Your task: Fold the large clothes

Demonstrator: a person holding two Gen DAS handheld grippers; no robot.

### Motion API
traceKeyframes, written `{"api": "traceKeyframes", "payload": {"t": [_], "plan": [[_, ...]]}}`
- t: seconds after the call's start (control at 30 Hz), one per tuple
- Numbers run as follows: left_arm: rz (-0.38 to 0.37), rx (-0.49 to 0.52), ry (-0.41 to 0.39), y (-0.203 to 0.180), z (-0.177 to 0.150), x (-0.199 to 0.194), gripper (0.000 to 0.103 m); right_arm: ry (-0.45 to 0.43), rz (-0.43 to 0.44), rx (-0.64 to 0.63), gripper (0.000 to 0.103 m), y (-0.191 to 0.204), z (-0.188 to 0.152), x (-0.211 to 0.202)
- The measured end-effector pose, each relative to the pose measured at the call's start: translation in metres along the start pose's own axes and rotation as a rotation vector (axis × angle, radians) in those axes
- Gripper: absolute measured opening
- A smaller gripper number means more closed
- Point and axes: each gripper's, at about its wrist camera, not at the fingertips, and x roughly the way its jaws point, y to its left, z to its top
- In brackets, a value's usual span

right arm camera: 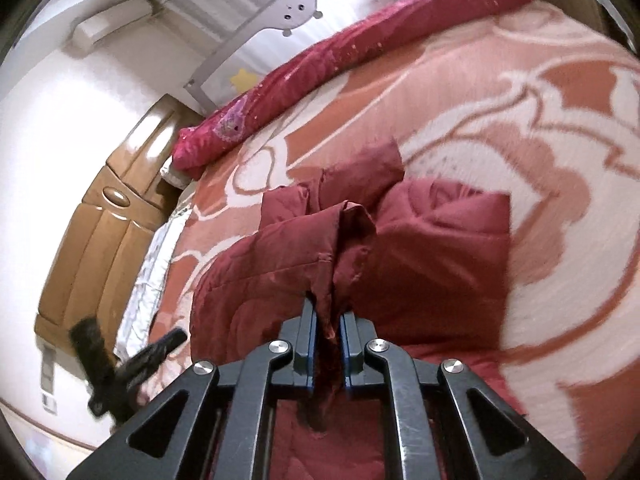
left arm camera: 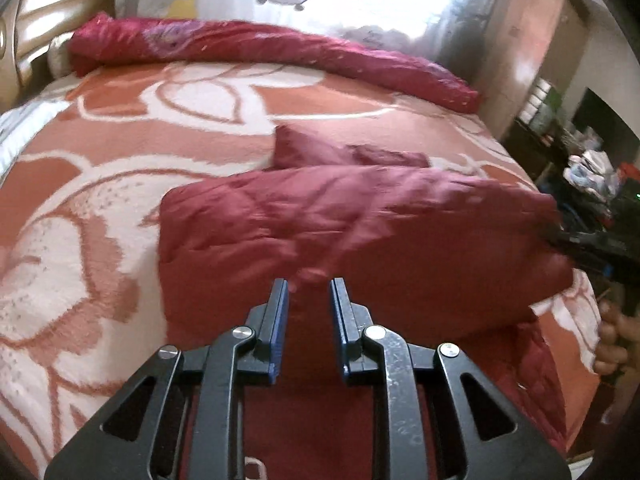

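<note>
A dark red quilted jacket [left arm camera: 352, 236] is laid on the bed, over an orange and white flower-patterned blanket [left arm camera: 104, 200], where there is room for so large a garment to be spread and folded. It appears partly folded: in the right wrist view one padded panel [right arm camera: 440, 248] is seen doubled over the body, and a narrower part, probably a sleeve or collar [right arm camera: 360, 176], projects toward the far side of the bed. A rolled crimson quilt [left arm camera: 256, 44] is set along the far edge, well apart from the jacket, so the folding area is not crowded by it.

The right gripper [right arm camera: 329, 320] is closed on a bunched edge of the jacket; a strip of red fabric [right arm camera: 329, 344] is seen pinched between the jaws and running back between the fingers. The fabric rises from the garment into the grip, which suggests that this edge is being lifted so that it can be carried over the rest. Which edge of the jacket it is cannot be told.

The left gripper [left arm camera: 308, 296] is held low over the near part of the jacket with its jaws parted by a moderate gap. Only red fabric lying beneath is seen through the gap, and nothing appears to be clamped. Whether the fingertips touch the cloth cannot be told. It is judged to be placed there either to take a second hold or to steady the garment while the fold is made.
</note>
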Motion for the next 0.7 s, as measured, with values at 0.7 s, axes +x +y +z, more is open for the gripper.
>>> {"api": "traceKeyframes", "payload": {"t": [0.7], "plan": [[0.022, 0.025, 0.107, 0.011, -0.017, 0.058, 0.018, -0.081, -0.312, -0.011, 0.022, -0.025, -0.028, 0.024]]}}
